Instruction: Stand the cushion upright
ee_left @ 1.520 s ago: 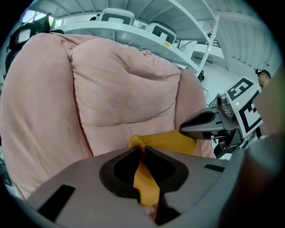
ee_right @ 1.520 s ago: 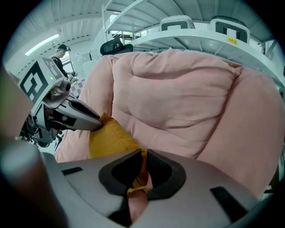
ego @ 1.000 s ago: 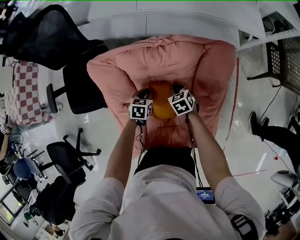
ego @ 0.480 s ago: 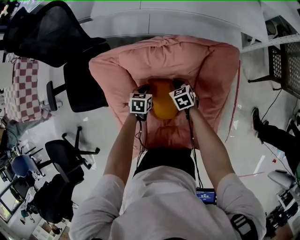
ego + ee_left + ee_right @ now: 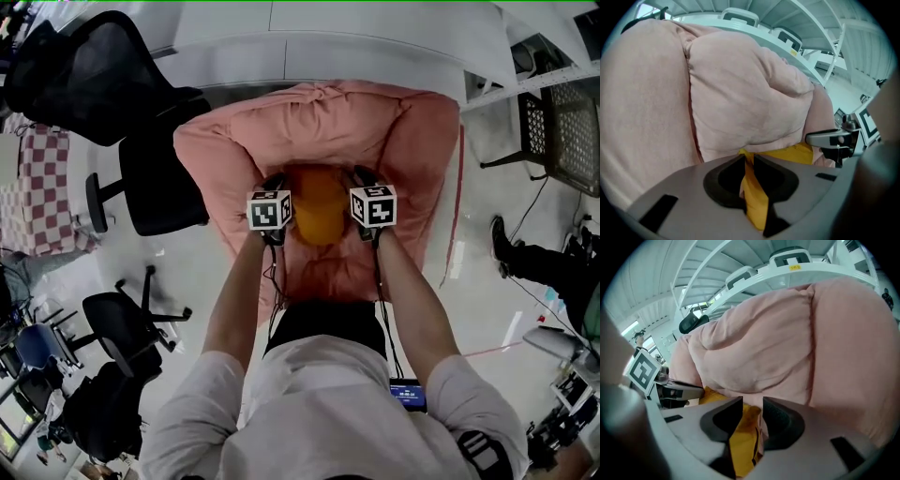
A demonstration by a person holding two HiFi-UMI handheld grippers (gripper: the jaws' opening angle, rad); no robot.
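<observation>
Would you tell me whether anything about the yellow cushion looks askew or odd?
Slightly: the yellow cushion on the pink sofa is pinched by the left gripper, while the jaws of the right gripper are opening with its fabric loose between them, so the hold is lopsided.

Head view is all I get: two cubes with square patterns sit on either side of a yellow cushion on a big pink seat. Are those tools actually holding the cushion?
Observer: The left gripper is. Its own view shows its jaws pinched on a fold of the cushion.
Operator: And the one on the right?
Observer: The right gripper is opening. Its view shows yellow fabric between the jaws, with a gap beside one of them, so it is not clamping.
</observation>
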